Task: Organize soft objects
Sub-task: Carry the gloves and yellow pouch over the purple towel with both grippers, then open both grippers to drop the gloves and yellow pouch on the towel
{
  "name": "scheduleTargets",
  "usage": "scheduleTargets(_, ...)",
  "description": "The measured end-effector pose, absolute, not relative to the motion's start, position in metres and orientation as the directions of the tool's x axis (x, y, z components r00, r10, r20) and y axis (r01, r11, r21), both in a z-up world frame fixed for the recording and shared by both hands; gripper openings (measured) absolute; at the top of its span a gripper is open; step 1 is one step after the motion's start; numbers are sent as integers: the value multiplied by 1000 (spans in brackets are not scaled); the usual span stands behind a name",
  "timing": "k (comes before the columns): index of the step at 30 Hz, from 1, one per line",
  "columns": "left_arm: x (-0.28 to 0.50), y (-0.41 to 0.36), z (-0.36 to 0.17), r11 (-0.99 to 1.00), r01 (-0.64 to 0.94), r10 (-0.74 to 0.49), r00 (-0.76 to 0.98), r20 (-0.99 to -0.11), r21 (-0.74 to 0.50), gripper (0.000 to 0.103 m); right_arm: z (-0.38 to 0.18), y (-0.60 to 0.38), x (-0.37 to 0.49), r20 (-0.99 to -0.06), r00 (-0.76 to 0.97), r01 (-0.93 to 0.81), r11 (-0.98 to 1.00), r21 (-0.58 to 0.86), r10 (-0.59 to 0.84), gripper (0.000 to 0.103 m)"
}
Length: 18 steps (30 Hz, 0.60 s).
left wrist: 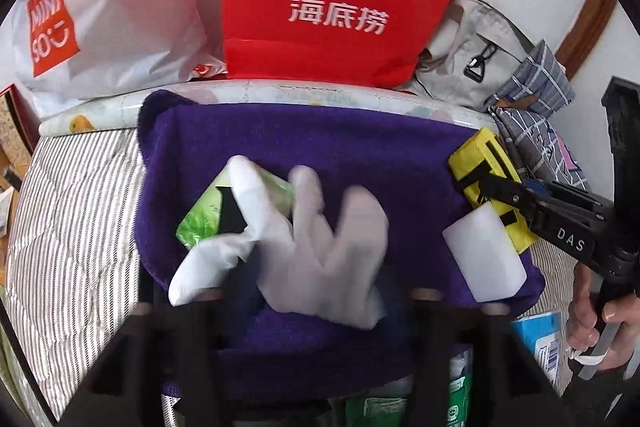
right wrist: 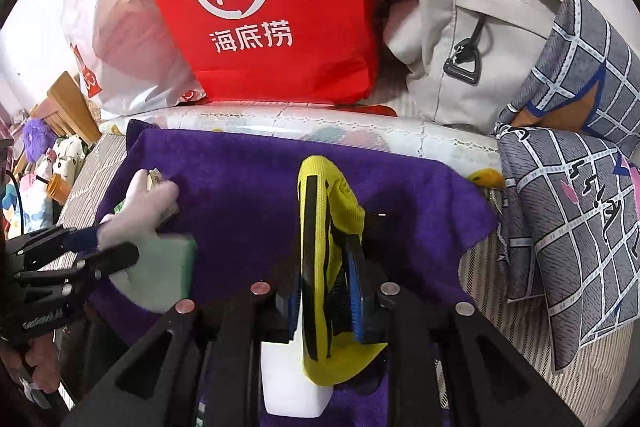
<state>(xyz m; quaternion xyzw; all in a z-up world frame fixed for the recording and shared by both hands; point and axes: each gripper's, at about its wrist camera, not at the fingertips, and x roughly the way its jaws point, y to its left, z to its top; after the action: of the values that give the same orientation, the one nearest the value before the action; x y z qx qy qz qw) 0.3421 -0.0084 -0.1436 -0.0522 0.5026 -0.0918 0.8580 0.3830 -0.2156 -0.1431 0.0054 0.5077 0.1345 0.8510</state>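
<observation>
Flagging risks, left to right. The green packet (left wrist: pixel 200 219) sits under the white glove (left wrist: pixel 320 239), and the glove's fingers drape over it. If we pinch there, we probably lift both, or drag the packet off the purple towel (left wrist: pixel 320 139) onto the striped bedcover (left wrist: pixel 80 207).

The left gripper (left wrist: pixel 314 301) has its tongs apart, straddling the glove's cuff, and we see neither pad pressing. A shallow bite on thin cloth would likely slip. A deep one may catch the towel pile and rumple the whole layout.

The glove is limp and splayed flat, thumb out to the left, mid-towel. We expect it to fold and dangle when raised.

The white block (left wrist: pixel 484 255) lies at the towel's right edge, right under the yellow pouch (right wrist: pixel 344 195). The right gripper (right wrist: pixel 326 291) is clamped on the pouch's lower end, blue pads on both faces. The pouch stands on edge, top-heavy, with its upper part flopping right.

If released as it is, it would probably topple onto the block or slide towards the plaid pillow (right wrist: pixel 560 207). Both grippers are near each other over one towel, so a clash is possible.
</observation>
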Motion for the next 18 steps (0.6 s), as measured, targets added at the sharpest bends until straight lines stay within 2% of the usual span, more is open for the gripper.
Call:
scheduleTargets(3, 338, 0, -137, 982, 86, -187, 503, -844, -166, 75, -141, -215, 384, -857, 450, -226, 960, 163, 251, 42)
scheduleTargets(7, 330, 16, -131, 987, 45, -155, 514, -843, -154, 76, -130, -210, 378, -839, 456, -253, 947, 199, 298, 56)
scheduleTargets(10, 322, 30, -127, 986, 16, -151, 520, -841, -167, 76, -118, -204, 369, -823, 469, -269, 939, 214, 321, 59)
scheduleTargets(18, 294, 51, -111, 982, -17, -147, 550, -822, -188, 76, -90, -192, 328, -800, 517, -273, 944, 185, 306, 59)
